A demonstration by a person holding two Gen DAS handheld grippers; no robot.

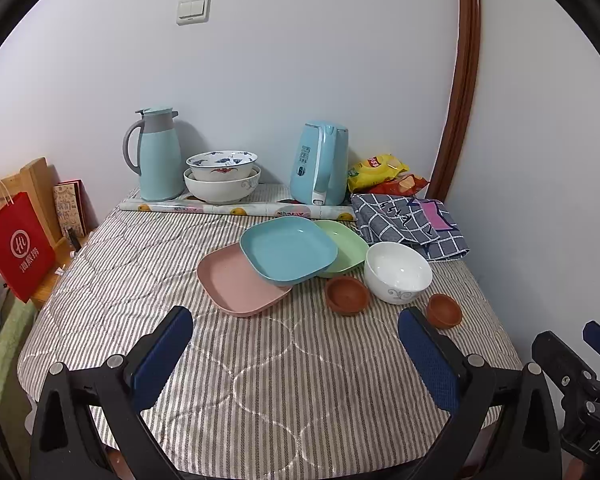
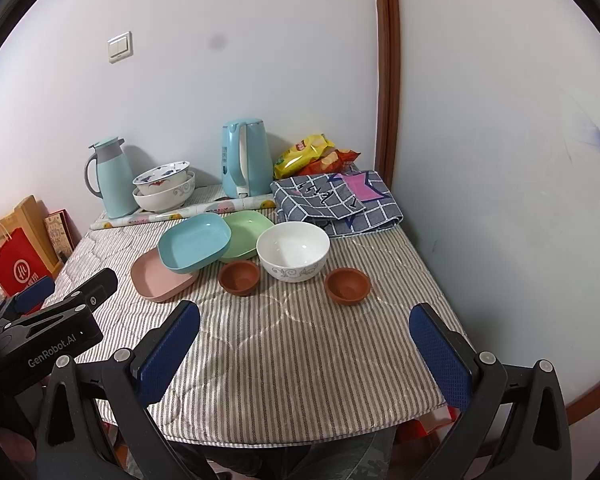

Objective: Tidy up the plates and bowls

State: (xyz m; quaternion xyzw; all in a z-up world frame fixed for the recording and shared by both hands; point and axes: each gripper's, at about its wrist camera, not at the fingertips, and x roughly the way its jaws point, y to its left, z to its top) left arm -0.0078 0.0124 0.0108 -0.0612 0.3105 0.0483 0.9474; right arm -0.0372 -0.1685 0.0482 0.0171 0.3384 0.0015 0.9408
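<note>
On the striped tablecloth lie three square plates: a blue plate (image 1: pixel 289 249) (image 2: pixel 195 243) resting over a pink plate (image 1: pixel 236 282) (image 2: pixel 158 278) and a green plate (image 1: pixel 346 245) (image 2: pixel 247 233). A white bowl (image 1: pixel 398 271) (image 2: pixel 293 250) stands to their right, with two small brown bowls, one (image 1: pixel 347 294) (image 2: pixel 239 277) in front of the plates and one (image 1: pixel 444 310) (image 2: pixel 347 285) further right. Two stacked patterned bowls (image 1: pixel 221 176) (image 2: pixel 164 186) stand at the back. My left gripper (image 1: pixel 296 344) and right gripper (image 2: pixel 305 340) are open and empty, hovering over the near table, short of the dishes.
At the back stand a teal thermos jug (image 1: pixel 158 152) (image 2: pixel 110 178), a blue kettle (image 1: pixel 320 164) (image 2: pixel 246 158), snack bags (image 1: pixel 380 172) and a folded checked cloth (image 1: pixel 410 220) (image 2: pixel 336 200). A wall closes the right side. A red bag (image 1: pixel 18 244) sits left of the table.
</note>
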